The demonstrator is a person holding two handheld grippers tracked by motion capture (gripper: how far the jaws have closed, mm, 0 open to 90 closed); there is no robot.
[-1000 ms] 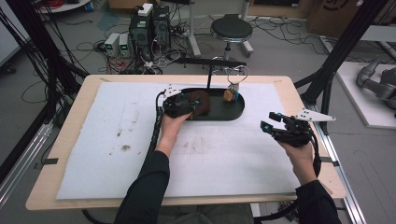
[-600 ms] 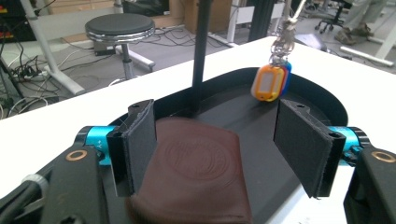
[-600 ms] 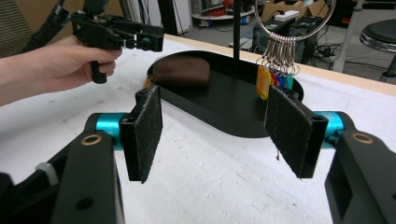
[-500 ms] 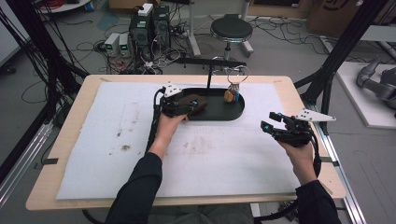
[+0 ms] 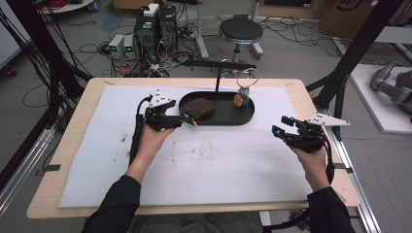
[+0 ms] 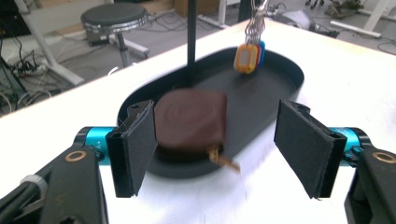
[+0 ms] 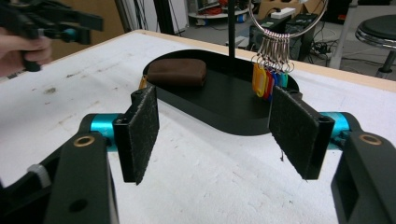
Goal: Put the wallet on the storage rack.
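The left tool (image 6: 219,144), whose jaws have just been opening, stands apart and empty just before the brown leather pouch (image 6: 190,122), which lies at the near end of the black oval tray (image 6: 280,77), probably just released there.

Brown leather pouch (image 5: 199,108) flat in black tray (image 5: 228,119), left end.

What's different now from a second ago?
The left claw has backed out of the black tray, its jaws just opening off the brown pouch, which lies released in the tray. The right claw stays put, open; the key tags hang unchanged.
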